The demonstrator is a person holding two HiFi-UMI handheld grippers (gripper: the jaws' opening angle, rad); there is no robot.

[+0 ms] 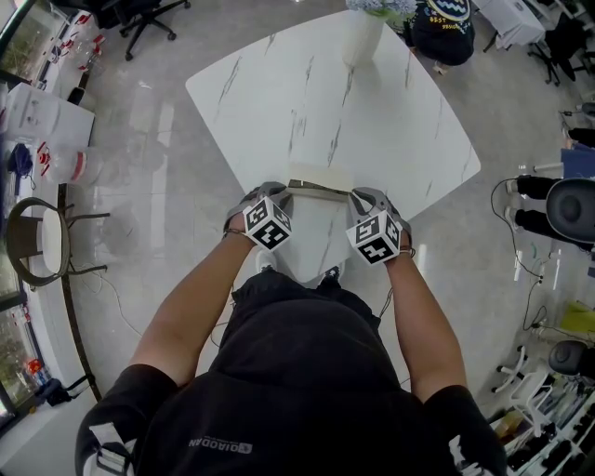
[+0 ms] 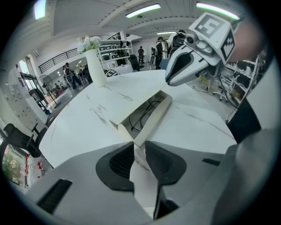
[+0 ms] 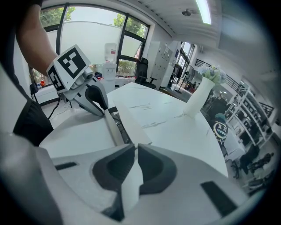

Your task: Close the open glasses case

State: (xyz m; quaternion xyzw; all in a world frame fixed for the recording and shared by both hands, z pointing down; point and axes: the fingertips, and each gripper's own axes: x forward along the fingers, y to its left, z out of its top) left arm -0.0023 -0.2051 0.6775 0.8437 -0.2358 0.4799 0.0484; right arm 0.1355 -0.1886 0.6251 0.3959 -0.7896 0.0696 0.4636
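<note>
The white glasses case (image 1: pixel 319 177) lies open near the front edge of the white marble table (image 1: pixel 279 102), between my two grippers. In the left gripper view the case (image 2: pixel 145 115) runs away from the jaws, with dark glasses inside and its flap raised. My left gripper (image 1: pixel 282 192) (image 2: pixel 139 147) is shut on the case's left end. A thin white flap sits between the nearly closed jaws. My right gripper (image 1: pixel 355 197) (image 3: pixel 135 151) is shut on the right end of the case (image 3: pixel 125 125) in the same way.
A tall white vase (image 1: pixel 361 35) with flowers stands at the table's far edge. Beyond it is a person in dark clothes (image 1: pixel 444 28). A chair (image 1: pixel 42 242) and shelves stand on the left, with office gear on the right.
</note>
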